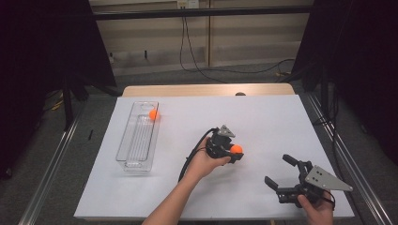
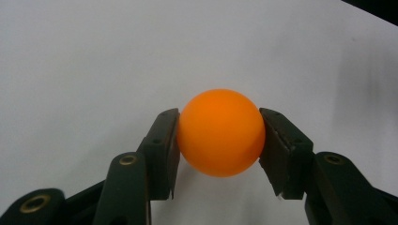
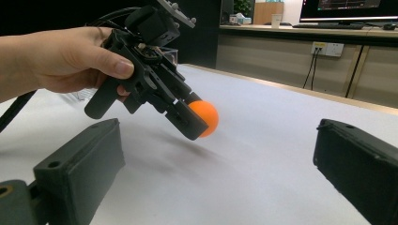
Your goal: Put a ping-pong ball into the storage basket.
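1. While the orange ball point(image 2: 220, 132) was gripped between the two pads of the left claw point(image 1: 233, 152), it was seen pinched across its widest part, one jaw pressed on each side, and lifted a little above the desk point(image 1: 263, 117).
2. Being smooth, round and hollow-looking, the ball was judged very light, fairly stiff and slippery; a thin shell of that kind could probably be dented by a hard squeeze.
3. The hold was judged best taken at the ball's middle, as shown, since a grip ahead of or behind that line would likely let it squirt out of the jaws.
4. The right claw point(image 1: 280, 171) was held with its jaws spread wide and nothing between them, well apart from the left claw and to its right, low over the desk.
5. A second orange ball point(image 1: 153, 114) was seen lying in the far end of a clear tray point(image 1: 126, 154), well to the left of the left claw.
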Demonstrator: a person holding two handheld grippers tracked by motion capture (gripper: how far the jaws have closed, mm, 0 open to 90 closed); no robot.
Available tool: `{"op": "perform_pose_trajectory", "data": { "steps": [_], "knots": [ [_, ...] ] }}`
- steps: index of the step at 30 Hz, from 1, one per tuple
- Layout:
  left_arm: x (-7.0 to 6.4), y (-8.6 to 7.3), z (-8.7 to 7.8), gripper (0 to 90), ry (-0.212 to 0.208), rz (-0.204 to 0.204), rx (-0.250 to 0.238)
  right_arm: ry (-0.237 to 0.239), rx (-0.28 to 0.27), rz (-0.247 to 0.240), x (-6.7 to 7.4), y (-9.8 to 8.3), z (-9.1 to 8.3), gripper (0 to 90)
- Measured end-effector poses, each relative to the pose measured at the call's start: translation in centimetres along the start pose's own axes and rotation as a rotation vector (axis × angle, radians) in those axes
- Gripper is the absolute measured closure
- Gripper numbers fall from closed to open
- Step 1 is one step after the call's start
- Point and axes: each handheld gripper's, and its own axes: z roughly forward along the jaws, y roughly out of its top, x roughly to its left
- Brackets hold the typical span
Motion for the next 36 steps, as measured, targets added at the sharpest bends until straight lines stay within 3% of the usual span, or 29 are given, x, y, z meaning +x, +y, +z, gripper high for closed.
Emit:
{"op": "perform_pose_trajectory", "data": {
  "steps": [13,36],
  "knots": [
    [0.3,-0.3,-0.5,50.8,0.006,0.009,0.024,0.0,-0.001,0.001,0.0,0.0,0.0,1.2],
    [0.9,-0.9,-1.9,50.8,0.013,0.002,0.023,0.0,0.003,0.003,0.0,0.0,0.0,1.2]
  ]
}}
